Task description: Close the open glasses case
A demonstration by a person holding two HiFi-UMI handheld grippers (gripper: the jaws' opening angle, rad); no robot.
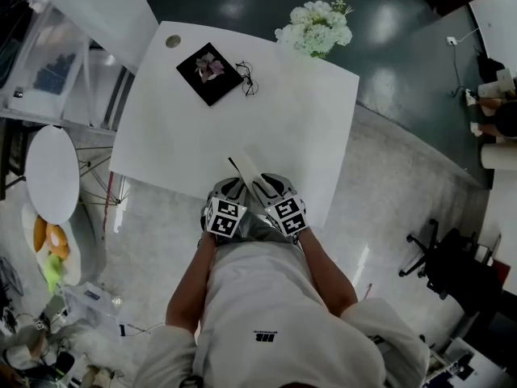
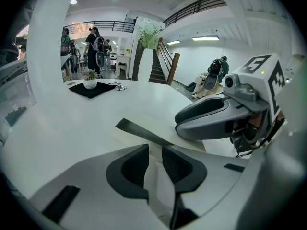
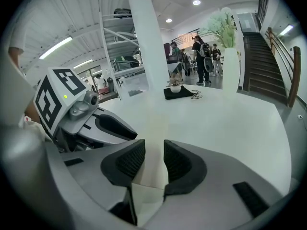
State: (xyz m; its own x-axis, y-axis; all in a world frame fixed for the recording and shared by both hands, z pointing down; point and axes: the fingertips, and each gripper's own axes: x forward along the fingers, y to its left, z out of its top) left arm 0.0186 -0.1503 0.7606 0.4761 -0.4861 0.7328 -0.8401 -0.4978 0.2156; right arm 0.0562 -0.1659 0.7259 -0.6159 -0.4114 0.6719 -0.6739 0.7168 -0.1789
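The glasses case (image 1: pixel 245 166), a flat white folding case with a dark edge, lies near the front edge of the white table (image 1: pixel 307 120). Both grippers sit side by side at its near end. In the left gripper view a white panel of the case (image 2: pixel 153 176) runs between the pads of my left gripper (image 2: pixel 154 159), and the dark edge (image 2: pixel 144 134) shows just beyond. In the right gripper view my right gripper (image 3: pixel 154 159) is shut on a cream flap of the case (image 3: pixel 152 143). The head view shows the left gripper (image 1: pixel 234 186) and the right gripper (image 1: pixel 266 183) nearly touching.
A black mat (image 1: pixel 208 73) with a small plant lies at the table's far side, with a pair of glasses (image 1: pixel 247 78) beside it. A vase of white flowers (image 1: pixel 317 27) stands at the far right corner. A round white side table (image 1: pixel 50 172) is at the left.
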